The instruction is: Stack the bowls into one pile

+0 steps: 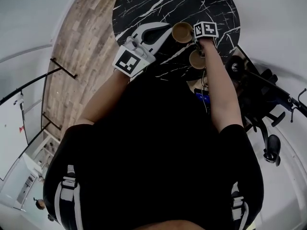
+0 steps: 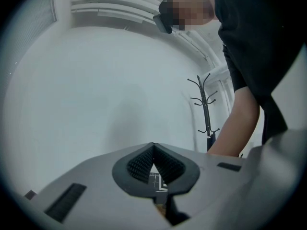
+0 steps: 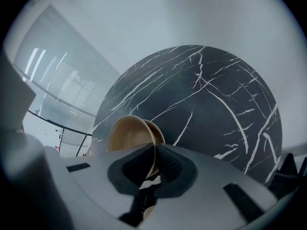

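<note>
Your right gripper [image 3: 154,145] pinches the rim of a tan bowl [image 3: 127,135], holding it tilted over the marble table [image 3: 216,95], likely for nesting with the second bowl [image 1: 196,59] nearby, while your left gripper [image 2: 153,145] hangs pressed together, empty.

Over the table [image 1: 144,4], a bowl [image 1: 182,31] sits between the left gripper [image 1: 163,28] and the right gripper [image 1: 195,38], which pinches its rim, with a second bowl [image 1: 196,59] nearer the person.
</note>
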The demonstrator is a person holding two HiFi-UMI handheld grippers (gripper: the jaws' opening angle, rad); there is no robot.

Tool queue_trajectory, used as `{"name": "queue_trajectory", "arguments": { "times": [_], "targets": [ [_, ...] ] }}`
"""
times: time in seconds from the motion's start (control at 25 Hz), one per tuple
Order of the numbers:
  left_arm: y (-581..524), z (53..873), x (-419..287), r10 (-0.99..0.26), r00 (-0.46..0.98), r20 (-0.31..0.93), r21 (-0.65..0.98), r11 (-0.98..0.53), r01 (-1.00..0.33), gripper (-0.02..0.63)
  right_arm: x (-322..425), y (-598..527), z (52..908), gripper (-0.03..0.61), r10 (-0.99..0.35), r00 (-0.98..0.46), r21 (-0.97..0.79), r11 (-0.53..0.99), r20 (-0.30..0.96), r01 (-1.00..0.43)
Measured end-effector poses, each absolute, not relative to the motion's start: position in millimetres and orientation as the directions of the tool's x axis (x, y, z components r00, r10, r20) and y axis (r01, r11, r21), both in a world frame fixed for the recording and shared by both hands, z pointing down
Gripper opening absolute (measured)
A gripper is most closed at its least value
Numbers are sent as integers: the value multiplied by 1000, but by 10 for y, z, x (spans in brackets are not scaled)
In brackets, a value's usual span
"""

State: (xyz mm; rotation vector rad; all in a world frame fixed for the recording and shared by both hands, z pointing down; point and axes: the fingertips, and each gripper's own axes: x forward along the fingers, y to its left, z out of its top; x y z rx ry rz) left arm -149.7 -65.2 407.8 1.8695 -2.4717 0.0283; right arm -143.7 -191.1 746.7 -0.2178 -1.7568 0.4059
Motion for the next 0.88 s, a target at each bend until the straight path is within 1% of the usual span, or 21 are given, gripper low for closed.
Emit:
{"name": "queue_trajectory", "arguments": {
  "times": [0.44, 0.64, 0.88],
  "targets": [
    [-704, 4102, -1560, -963, -265, 48, 21, 267, -964, 5, -1472, -1949, 7507, 26, 354, -222, -379, 921, 909, -84],
    [-707, 4090, -1551, -963, -268, 38, 26, 269, -963, 5, -1478, -1971, 7451, 61, 352, -234, -378, 922, 906, -79],
    [-772, 4069, -1496, -967, -251, 30, 20, 252, -967, 5, -1474, -2088, 7278, 72, 334, -269, -363, 930, 904, -65]
  ]
}}
